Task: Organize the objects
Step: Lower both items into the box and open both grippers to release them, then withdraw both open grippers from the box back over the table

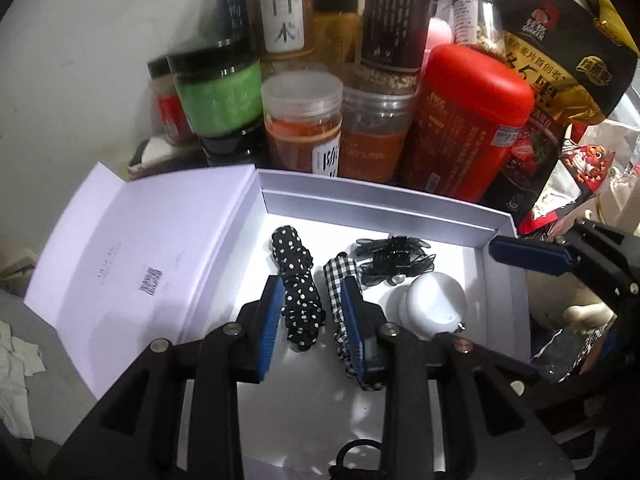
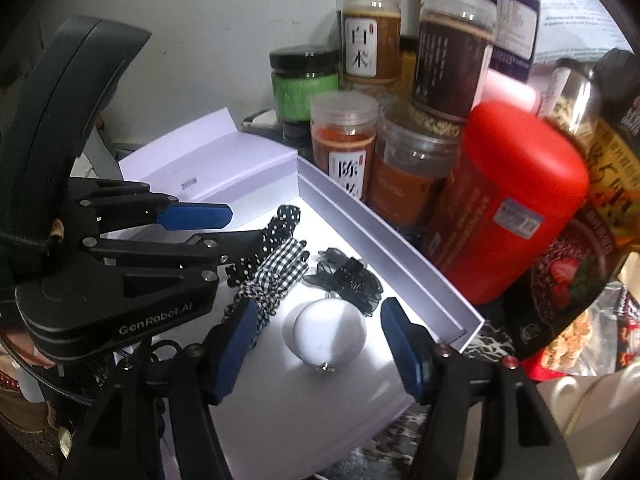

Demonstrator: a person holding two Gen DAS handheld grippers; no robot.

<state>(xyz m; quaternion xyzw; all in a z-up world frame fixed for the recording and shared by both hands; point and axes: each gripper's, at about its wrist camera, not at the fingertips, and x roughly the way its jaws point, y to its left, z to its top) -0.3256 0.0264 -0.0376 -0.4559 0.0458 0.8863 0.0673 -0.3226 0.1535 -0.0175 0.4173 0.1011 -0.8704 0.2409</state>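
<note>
An open white box [image 1: 384, 210] [image 2: 400, 240] holds a black polka-dot scrunchie [image 1: 298, 292] [image 2: 280, 224], a checked scrunchie [image 1: 340, 280] [image 2: 280, 268], a black hair claw [image 1: 394, 258] [image 2: 348, 276] and a white round ball [image 1: 434, 304] [image 2: 330, 330]. My left gripper [image 1: 312, 300] [image 2: 224, 232] is open, its fingers astride the polka-dot scrunchie, nothing gripped. My right gripper [image 2: 316, 328] is open around the white ball without touching it; one of its fingers [image 1: 528, 256] shows over the box's right wall.
The box lid [image 1: 140, 264] lies open to the left. Several jars [image 1: 302, 120] [image 2: 344, 136], a red canister [image 1: 468, 120] [image 2: 508, 208] and snack bags [image 1: 560, 60] crowd the back and right. A black hair tie [image 1: 356, 456] lies at the box's near end.
</note>
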